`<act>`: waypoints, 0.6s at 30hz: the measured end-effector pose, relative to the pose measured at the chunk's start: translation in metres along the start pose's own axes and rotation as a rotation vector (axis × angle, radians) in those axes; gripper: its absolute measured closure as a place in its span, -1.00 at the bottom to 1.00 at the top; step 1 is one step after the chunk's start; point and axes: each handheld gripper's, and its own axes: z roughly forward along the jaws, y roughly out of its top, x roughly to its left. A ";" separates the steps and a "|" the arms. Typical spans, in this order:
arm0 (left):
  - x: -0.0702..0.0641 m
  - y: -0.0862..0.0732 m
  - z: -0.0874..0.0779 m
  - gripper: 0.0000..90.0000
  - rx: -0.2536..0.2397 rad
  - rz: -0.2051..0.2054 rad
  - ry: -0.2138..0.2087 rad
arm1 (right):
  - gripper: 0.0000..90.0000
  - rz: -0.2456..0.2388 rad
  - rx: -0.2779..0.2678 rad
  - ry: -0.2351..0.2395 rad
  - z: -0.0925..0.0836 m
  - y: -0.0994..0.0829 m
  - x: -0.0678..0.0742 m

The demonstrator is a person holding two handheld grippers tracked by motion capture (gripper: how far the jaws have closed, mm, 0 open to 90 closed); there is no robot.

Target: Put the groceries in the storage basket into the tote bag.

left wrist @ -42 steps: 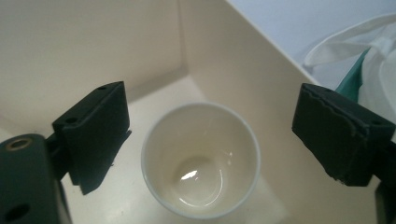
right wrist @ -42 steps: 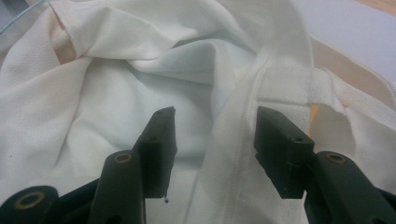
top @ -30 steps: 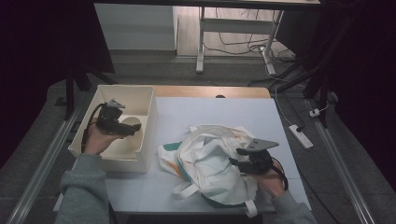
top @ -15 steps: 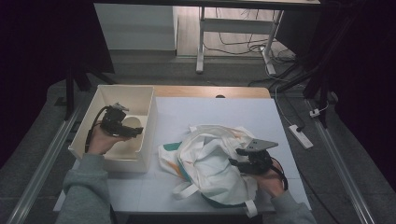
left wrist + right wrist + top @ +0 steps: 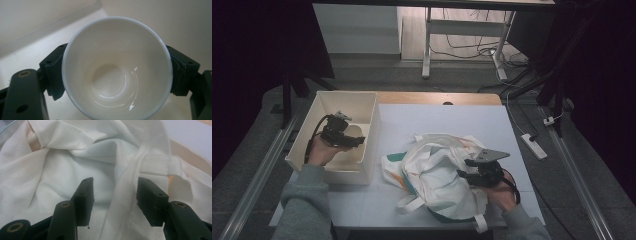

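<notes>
Starting w/ high view: white table (image 5: pixel 437 120) carries a cream bin (image 5: pixel 371 131) at its left edge and a rumpled white cloth bag (image 5: pixel 437 170) right of centre, w/ green and orange patches at its left side. Left gripper (image 5: pixel 357 141) sits inside the bin, hand (image 5: pixel 319 150) behind it, grey sleeve entering from below. Right gripper (image 5: pixel 467 172) lies on the bag's right part, grey plate on top. Bare table beyond the bag to the far edge, and a strip between bin and bag, give room to move. Power strip (image 5: pixel 533 145) lies on the floor off the right edge. No brand, label or writing legible.

Left gripper view: white cup (image 5: pixel 117 67), mouth toward the camera, sits between the two black jaws; its rim meets the pads at both sides. Jaws have just been closing on it; gripper (image 5: pixel 117 72) now clamps the cup. Cup is inside the bin, bin floor (image 5: pixel 37 50) and wall fold behind it. Inside of cup glossy, unmarked.

Right gripper view: gripper (image 5: pixel 113 192) has jaws spread apart over the bag (image 5: pixel 62 165). A stitched fold of cloth (image 5: pixel 132 195) runs up between them, nearer the right-hand pad; can't tell if it touches. Pads not pressing the cloth: not gripping. Bit of table (image 5: pixel 192 135) shows top right past the bag's hem. No print on the fabric.
</notes>
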 end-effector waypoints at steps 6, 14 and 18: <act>-0.002 0.003 -0.015 -0.56 -0.083 -0.030 0.012 | 0.08 -0.002 0.001 0.000 0.000 0.000 0.000; -0.001 0.004 -0.034 -0.56 -0.197 -0.068 -0.014 | 0.08 0.000 -0.003 -0.001 0.000 0.000 0.000; -0.001 0.004 -0.044 -0.56 -0.248 -0.082 -0.012 | 0.08 0.001 -0.003 -0.001 0.000 0.000 0.000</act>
